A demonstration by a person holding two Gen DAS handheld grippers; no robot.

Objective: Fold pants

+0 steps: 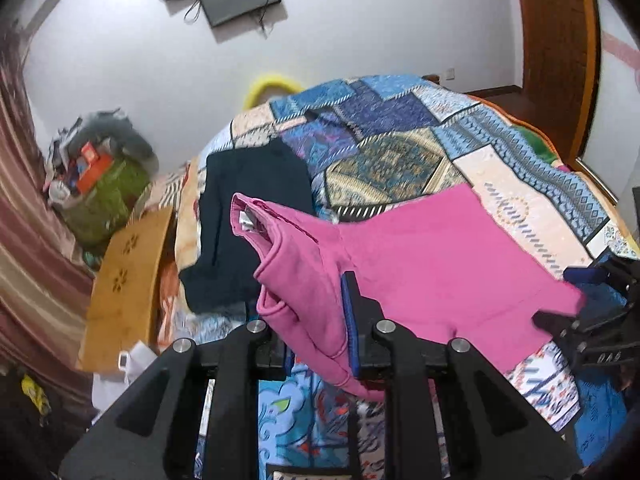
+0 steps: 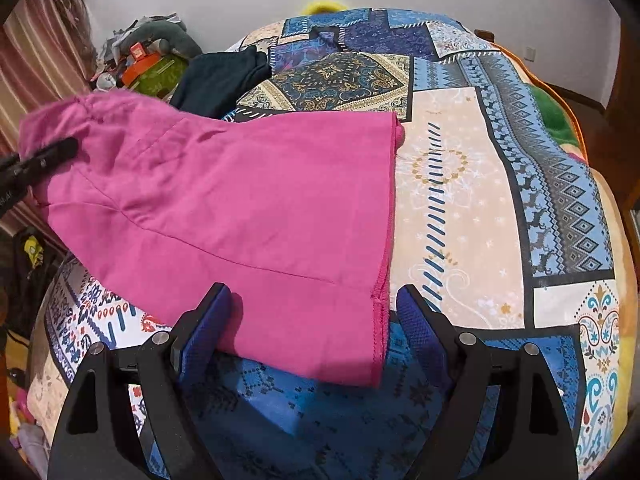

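Observation:
Pink pants [image 1: 440,264] lie across a patchwork bedspread [image 1: 384,148]. My left gripper [image 1: 320,320] is shut on the waistband end of the pants, which bunches and lifts over its fingers. In the right wrist view the pants [image 2: 240,200] spread flat toward the leg hems. My right gripper [image 2: 312,312] is open, its blue-padded fingers on either side of the near hem corner. The left gripper shows at the left edge of the right wrist view [image 2: 44,156]. The right gripper shows at the right edge of the left wrist view [image 1: 588,312].
A folded dark garment [image 1: 248,216] lies on the bed beyond the pants, also in the right wrist view [image 2: 220,76]. A wooden stool [image 1: 128,280] and a cluttered green bag [image 1: 104,192] stand left of the bed. A curtain [image 1: 24,216] hangs at the far left.

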